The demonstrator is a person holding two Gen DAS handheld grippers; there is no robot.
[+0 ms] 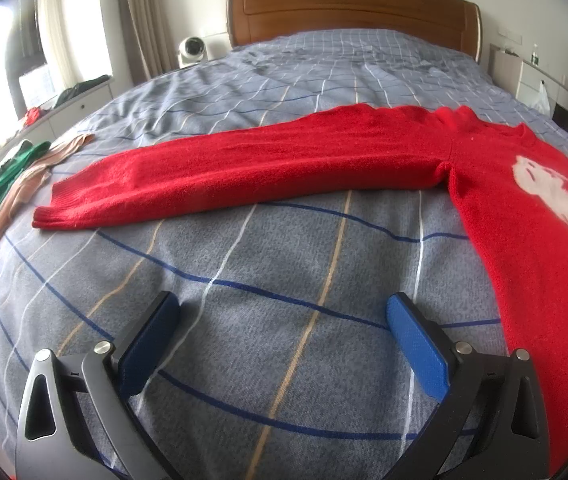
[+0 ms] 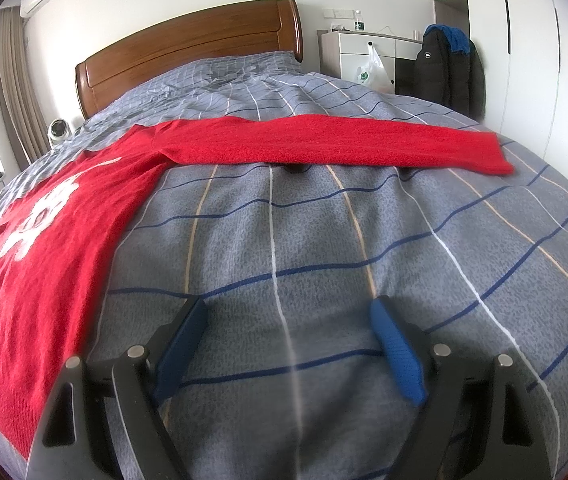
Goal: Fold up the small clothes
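Observation:
A red knit sweater (image 1: 523, 208) with a white print lies flat on the bed, sleeves spread out. In the left wrist view its left sleeve (image 1: 224, 176) stretches across ahead of my left gripper (image 1: 284, 304), which is open and empty above the quilt. In the right wrist view the sweater body (image 2: 44, 248) lies at left and the other sleeve (image 2: 343, 144) stretches right, ahead of my right gripper (image 2: 287, 312), which is open and empty over bare quilt.
The bed has a grey-blue checked quilt (image 1: 264, 288) and a wooden headboard (image 1: 347, 8). Green and beige clothes (image 1: 8, 176) lie at the bed's left edge. A white fan (image 1: 191, 50), a nightstand (image 2: 363, 52) with a plastic bag and a dark jacket (image 2: 447, 72) stand beyond.

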